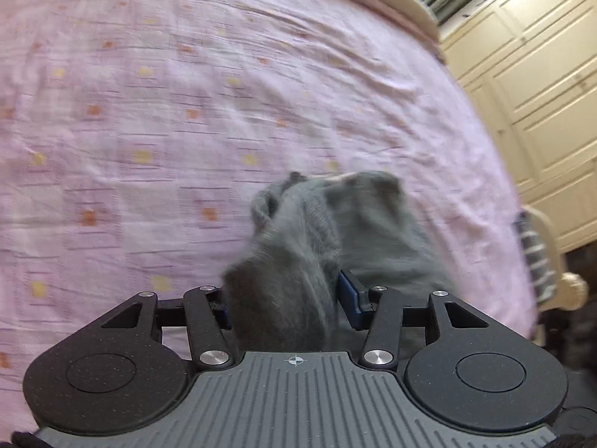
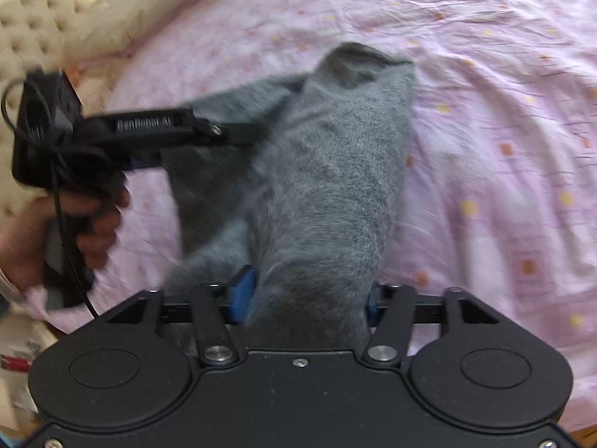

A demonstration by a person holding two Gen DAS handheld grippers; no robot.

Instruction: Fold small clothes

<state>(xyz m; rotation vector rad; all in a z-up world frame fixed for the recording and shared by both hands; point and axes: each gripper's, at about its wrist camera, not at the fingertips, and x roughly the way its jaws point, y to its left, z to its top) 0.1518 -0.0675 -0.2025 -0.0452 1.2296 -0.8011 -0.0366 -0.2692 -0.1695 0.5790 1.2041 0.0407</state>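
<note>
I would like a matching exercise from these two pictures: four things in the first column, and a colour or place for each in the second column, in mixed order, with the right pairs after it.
Things:
1. sock
2. bedsheet
3. wardrobe
4. left gripper

Colour or place:
A. cream, beyond the bed
B. grey, held between both pairs of fingers
C. pink with small orange and yellow squares
D. black, held in a hand, to the left in the right wrist view

Pairs: 1-B, 2-C, 3-A, 4-D
</note>
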